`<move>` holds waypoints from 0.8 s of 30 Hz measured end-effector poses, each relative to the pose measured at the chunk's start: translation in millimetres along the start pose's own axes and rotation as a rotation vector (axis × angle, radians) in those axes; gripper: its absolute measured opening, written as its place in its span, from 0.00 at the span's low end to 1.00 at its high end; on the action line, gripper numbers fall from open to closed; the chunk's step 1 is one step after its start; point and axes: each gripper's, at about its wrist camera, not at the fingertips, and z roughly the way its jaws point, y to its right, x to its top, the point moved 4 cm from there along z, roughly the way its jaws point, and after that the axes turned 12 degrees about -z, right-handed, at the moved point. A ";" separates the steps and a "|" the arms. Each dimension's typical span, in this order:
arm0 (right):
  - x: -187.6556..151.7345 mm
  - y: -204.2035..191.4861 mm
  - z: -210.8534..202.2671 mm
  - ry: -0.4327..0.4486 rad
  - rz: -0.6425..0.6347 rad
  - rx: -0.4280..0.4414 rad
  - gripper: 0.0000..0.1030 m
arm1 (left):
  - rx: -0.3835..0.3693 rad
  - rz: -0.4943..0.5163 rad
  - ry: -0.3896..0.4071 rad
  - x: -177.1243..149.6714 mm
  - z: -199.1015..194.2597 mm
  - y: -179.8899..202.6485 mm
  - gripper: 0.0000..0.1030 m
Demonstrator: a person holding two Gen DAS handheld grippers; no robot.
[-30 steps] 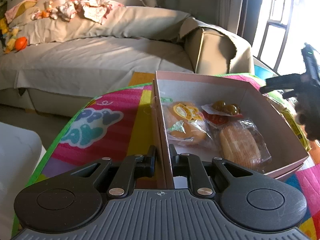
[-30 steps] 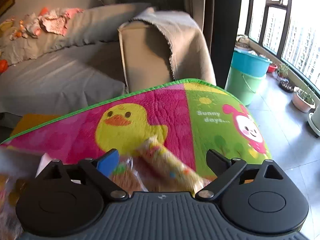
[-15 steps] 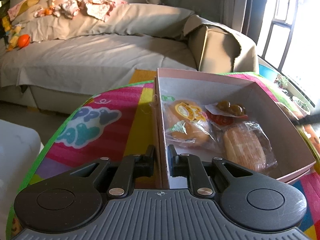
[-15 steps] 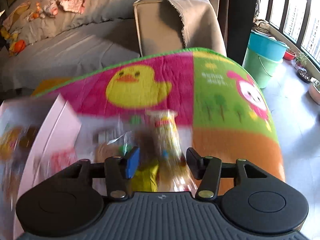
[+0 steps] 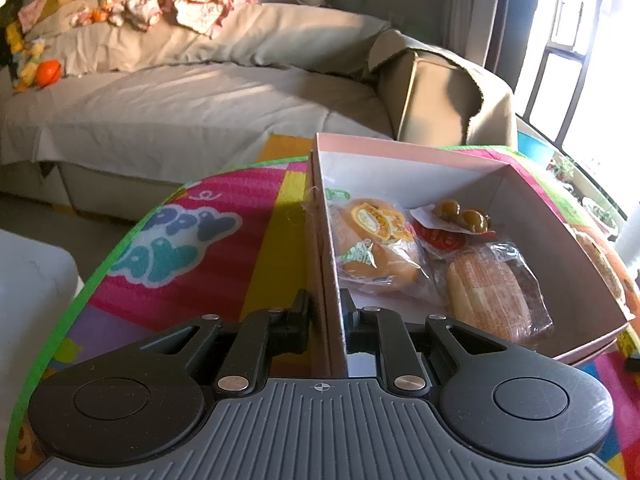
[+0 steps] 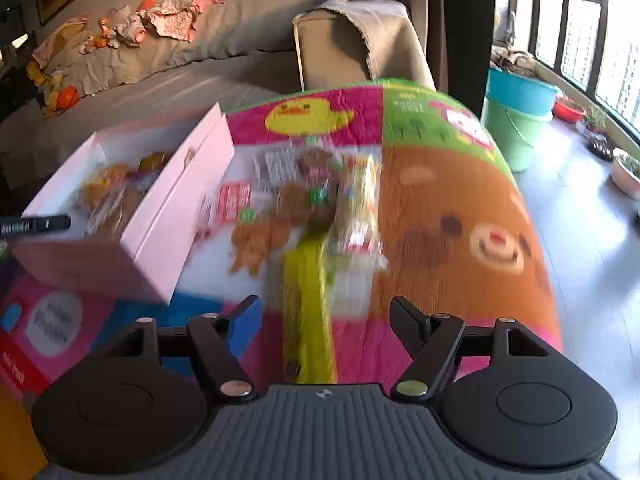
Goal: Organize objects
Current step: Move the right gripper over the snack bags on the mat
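L wrist view: left gripper (image 5: 324, 312) fingers are staying clamped on the pink box (image 5: 400, 152) wall, w/ three wrapped breads (image 5: 376, 240) inside; right gripper no longer showing at the edge.

R wrist view: right gripper (image 6: 324, 320) fingers are opening, nothing between, backing off the snack pile (image 6: 320, 200) beside the box, unlike a sec ago.

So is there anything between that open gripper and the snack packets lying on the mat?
Nothing visible blocks it. The right gripper, its jaws opening and empty, faces the snack packets across bare mat. The pink box sits off to their left, its wall clamped by the left gripper. The picture is blurred, so small obstacles could escape notice.
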 end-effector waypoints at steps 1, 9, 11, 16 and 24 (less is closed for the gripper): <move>-2.8 -4.7 1.1 -0.007 0.001 -0.008 0.58 | -0.002 -0.005 -0.003 0.0 0.4 -0.7 0.16; 1.2 -45.0 -11.3 0.025 -0.040 0.022 0.57 | 0.000 0.002 -0.005 -1.9 -0.8 -0.4 0.15; 4.4 -48.5 -11.0 0.027 -0.054 0.000 0.57 | -0.002 0.002 -0.005 -2.2 -1.1 0.0 0.15; 7.1 -51.3 -9.9 0.029 -0.066 -0.014 0.57 | -0.003 0.001 -0.004 -2.8 -1.7 -0.6 0.15; 5.3 -47.5 -4.4 0.019 -0.054 -0.024 0.58 | -0.006 -0.001 -0.005 -2.8 -2.2 -0.9 0.16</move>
